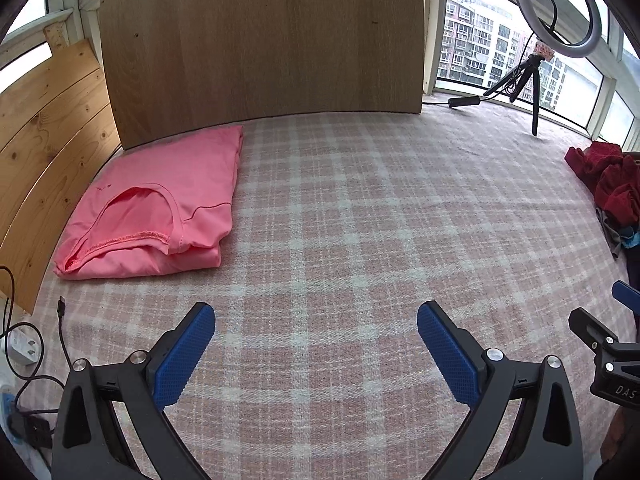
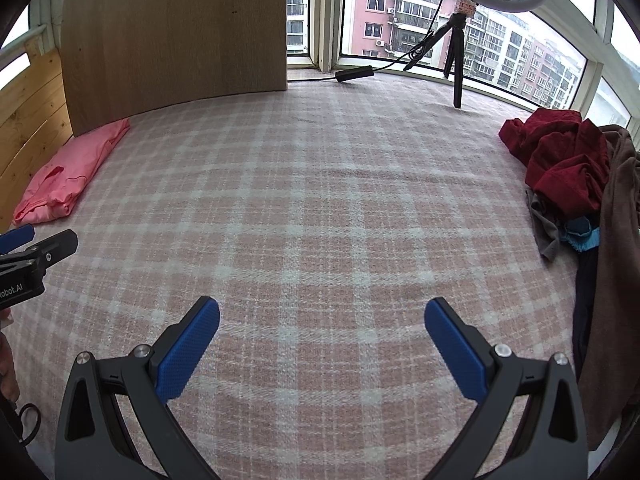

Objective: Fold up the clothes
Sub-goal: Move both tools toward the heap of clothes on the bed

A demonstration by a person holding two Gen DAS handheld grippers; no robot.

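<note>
A folded pink shirt (image 1: pixel 156 208) lies at the far left of the plaid bed cover (image 1: pixel 340 220), by the wooden boards; it also shows in the right wrist view (image 2: pixel 68 176). A heap of unfolded clothes, dark red (image 2: pixel 560 160) on top with brown (image 2: pixel 616 264), grey and blue pieces, lies at the right edge; the red piece shows in the left wrist view (image 1: pixel 608 180). My left gripper (image 1: pixel 316 320) is open and empty above the cover. My right gripper (image 2: pixel 322 316) is open and empty above the cover, to the right of the left one.
A tall wooden panel (image 1: pixel 260 40) stands at the back. A ring light on a black tripod (image 2: pixel 456 40) stands at the back right by the windows. Cables and a charger (image 1: pixel 24 348) lie off the left edge. Pine boards (image 1: pixel 44 128) line the left side.
</note>
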